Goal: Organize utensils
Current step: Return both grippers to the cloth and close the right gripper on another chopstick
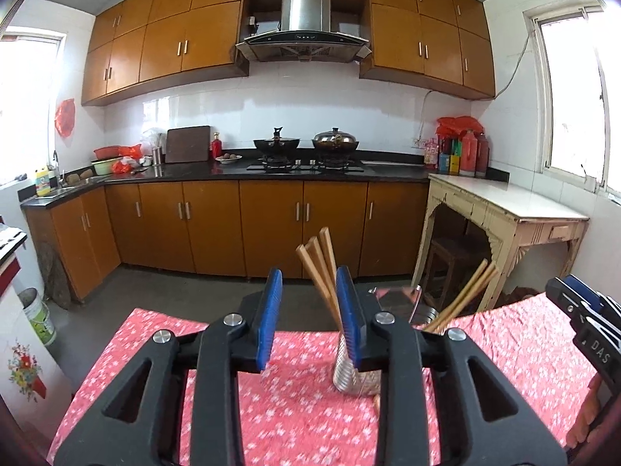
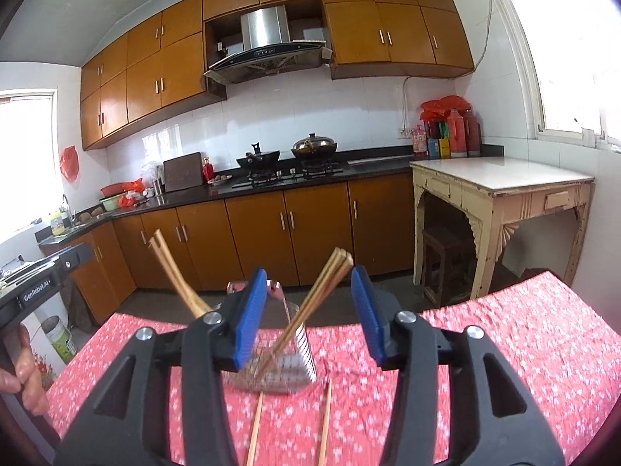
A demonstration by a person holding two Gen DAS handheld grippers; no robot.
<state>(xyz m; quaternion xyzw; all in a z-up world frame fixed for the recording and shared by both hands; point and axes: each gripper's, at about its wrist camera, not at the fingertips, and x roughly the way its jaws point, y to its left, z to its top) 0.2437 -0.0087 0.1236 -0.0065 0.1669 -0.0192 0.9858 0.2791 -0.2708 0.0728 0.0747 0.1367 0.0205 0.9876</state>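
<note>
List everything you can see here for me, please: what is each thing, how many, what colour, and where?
chopsticks: two bundles, wooden, leaning in the holder
loose chopsticks: two, wooden, flat on the cloth before the holder
holder: one, metal wire, mid-table
tablecloth: one, red floral, over the table
woks: two, dark, on the stove
side table: one, cream, right wall
left gripper: open, black with blue pads
right gripper: open, black with blue pads
</note>
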